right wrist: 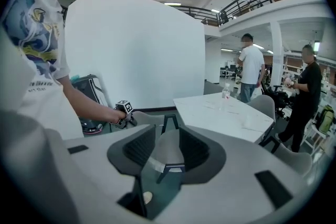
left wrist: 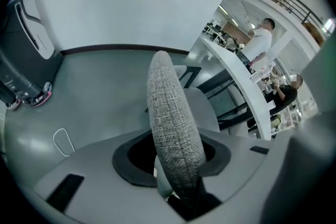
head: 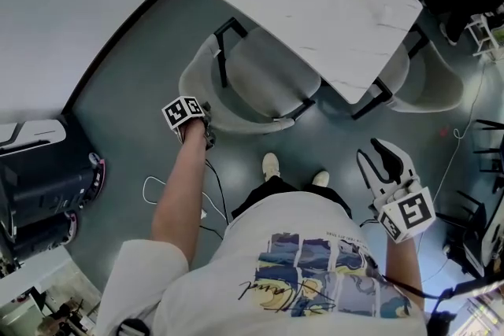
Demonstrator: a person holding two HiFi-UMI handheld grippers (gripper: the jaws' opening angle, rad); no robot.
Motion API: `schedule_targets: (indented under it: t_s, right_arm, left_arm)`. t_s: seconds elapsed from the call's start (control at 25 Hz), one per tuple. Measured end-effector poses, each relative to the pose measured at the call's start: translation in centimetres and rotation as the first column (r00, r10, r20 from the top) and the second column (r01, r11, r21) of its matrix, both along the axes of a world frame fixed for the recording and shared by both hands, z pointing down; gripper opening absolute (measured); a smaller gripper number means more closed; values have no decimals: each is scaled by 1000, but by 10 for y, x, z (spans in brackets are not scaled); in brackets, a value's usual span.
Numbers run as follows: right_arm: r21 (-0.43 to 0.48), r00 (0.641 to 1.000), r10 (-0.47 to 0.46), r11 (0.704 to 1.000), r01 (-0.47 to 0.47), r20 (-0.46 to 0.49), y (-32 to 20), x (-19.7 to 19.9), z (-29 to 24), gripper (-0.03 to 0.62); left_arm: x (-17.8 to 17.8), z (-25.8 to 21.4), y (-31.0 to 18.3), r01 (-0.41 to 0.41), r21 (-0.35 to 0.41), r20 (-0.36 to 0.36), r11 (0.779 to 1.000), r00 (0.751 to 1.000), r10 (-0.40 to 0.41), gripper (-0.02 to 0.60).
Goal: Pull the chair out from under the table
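Left claw (head: 206, 124) pinches the top edge of the back of the chair (head: 256, 79). In the left gripper view the rough grey fabric of this edge (left wrist: 171, 113) stands up between the two jaws and fills the gap, so I judge that the grip is firm enough for pulling. The chair is tucked at the near corner of the white table (head: 331, 4), with its seat partly under the top and its back turned toward the person, which is why the back is the easiest part to take. The right claw (head: 380, 159) hangs at the person's right side with its jaws spread and nothing between them; probably it is not needed for this pull.
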State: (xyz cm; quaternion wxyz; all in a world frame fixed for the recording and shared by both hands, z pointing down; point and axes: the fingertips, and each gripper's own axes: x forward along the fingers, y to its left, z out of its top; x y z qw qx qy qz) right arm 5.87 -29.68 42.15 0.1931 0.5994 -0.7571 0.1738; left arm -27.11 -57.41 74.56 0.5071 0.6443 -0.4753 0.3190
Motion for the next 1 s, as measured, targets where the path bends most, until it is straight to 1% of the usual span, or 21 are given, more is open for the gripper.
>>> schedule_targets:
  t_s: [0.16, 0.4, 0.6, 0.72, 1.0]
  right_arm:
    - [1, 1000, -27, 1000, 27, -2, -8, -5, 1, 130]
    - [-14, 998, -66, 998, 66, -7, -10, -13, 5, 130]
    - [-8, 993, -117, 993, 117, -5, -17, -28, 6, 130]
    - [-12, 989, -151, 989, 151, -5, -19, -35, 8, 130]
    - [-17, 972, -233, 972, 233, 0, -26, -60, 11, 130]
  left_arm:
    - [-10, -1, 5, 114, -6, -37, 993, 993, -114, 126]
    - [-43, -1, 20, 225, -11, -56, 974, 973, -225, 107]
    - [-97, -3, 39, 282, -11, -45, 959, 958, -283, 100]
    - [-128, -4, 55, 295, -17, -35, 955, 955, -295, 100]
    - [-211, -2, 94, 332, -31, 7, 943, 943, -332, 97]
